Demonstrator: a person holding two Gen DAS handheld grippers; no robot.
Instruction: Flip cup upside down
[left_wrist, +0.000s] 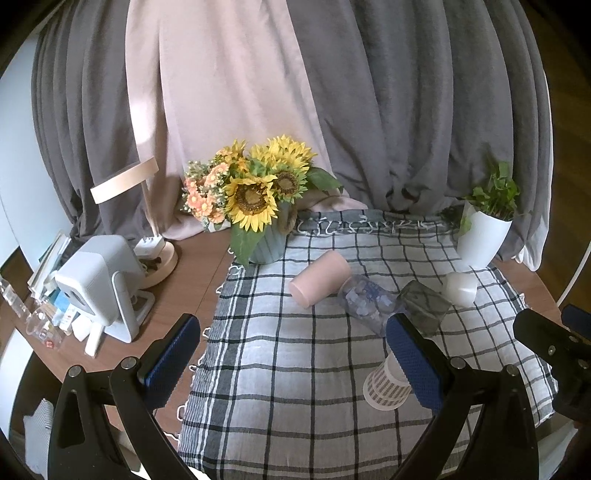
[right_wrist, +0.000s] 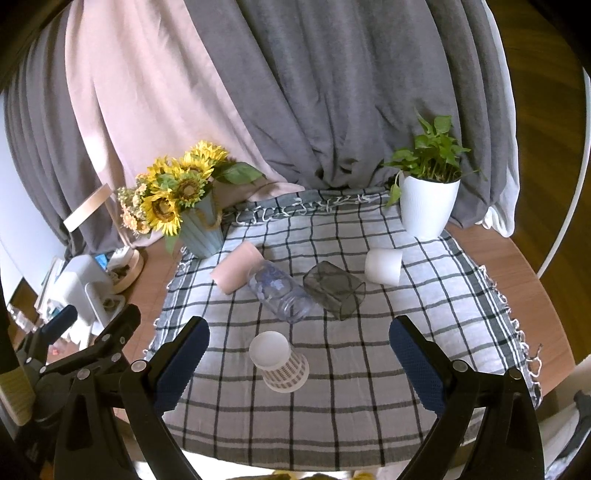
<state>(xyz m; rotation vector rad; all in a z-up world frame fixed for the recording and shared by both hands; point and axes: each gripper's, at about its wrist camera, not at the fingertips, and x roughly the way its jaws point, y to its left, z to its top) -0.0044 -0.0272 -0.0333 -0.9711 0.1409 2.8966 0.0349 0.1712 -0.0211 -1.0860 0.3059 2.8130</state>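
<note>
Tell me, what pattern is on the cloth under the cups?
The cloth is a pale grey check with dark lines and fringed edges, clearest in the right wrist view.

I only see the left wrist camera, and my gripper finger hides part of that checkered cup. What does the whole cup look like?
Observer: In the right wrist view the checkered paper cup shows whole. It stands on the plaid cloth with its wide end down.
Operator: Is the other gripper holding anything?
Observer: No. The right gripper is open and empty; the cup sits ahead of it, untouched.
Operator: Is something leaning on the cup?
Observer: No. The clear flowered glass lies on its side behind the cup, and there is a gap between them.
</note>
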